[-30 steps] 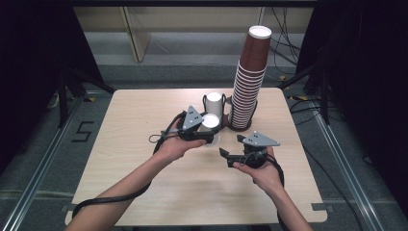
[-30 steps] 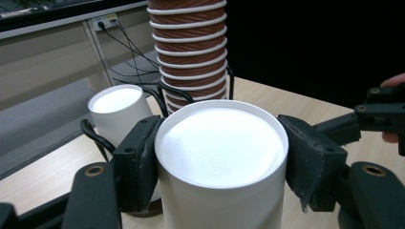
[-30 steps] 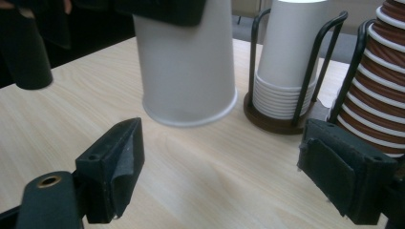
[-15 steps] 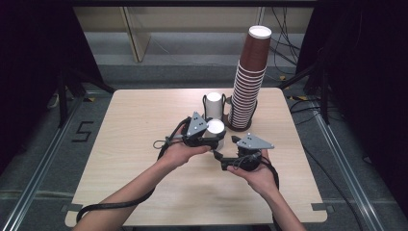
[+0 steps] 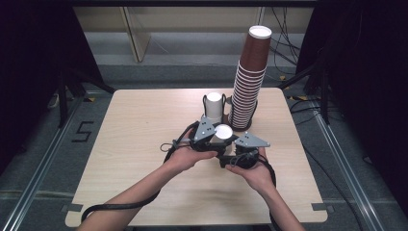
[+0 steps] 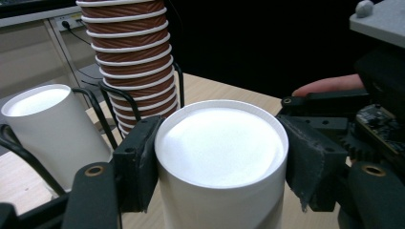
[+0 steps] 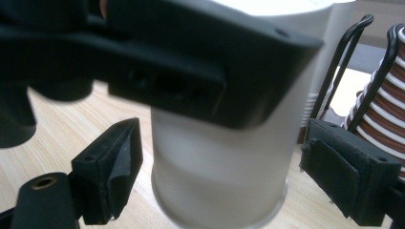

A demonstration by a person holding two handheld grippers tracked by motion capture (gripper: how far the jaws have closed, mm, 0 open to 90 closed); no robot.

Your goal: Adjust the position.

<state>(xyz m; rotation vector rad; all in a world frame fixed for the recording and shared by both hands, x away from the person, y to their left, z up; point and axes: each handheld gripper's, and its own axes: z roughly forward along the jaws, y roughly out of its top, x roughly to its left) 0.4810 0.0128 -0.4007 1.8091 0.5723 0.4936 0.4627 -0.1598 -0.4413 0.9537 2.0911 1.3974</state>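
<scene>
White paper cup (image 6: 220,157) sits upside down between the pads of my left gripper (image 5: 208,137), near the middle of the wooden table (image 5: 134,144), just on the near side of the two wire holders. My left gripper is clamped on it: in the left gripper view both black pads press against its wall just under the flat white base, one on each side.

Going from the left in the high view, my left hand (image 5: 185,156) comes in from the near edge with its cable (image 5: 120,204) trailing back along my forearm. Beyond the held cup, a second white cup (image 5: 213,107) stands upside down in a black wire holder (image 5: 206,103), a little farther from me. Just right of that rises the tall stack of brown ribbed cups (image 5: 248,82) with white rims, standing in its own wire holder and topped by a white base.

My right gripper (image 5: 235,153) lies just right of the held cup and close beside the left gripper, in my right hand (image 5: 255,171). Its jaws stand apart: in the right gripper view the pads (image 7: 117,167) flank the lower part of the same cup with a gap on each side, so they do not press on it. They have just been closing a little around it. The left gripper's jaw crosses the top of that view, blurred and dark.
</scene>
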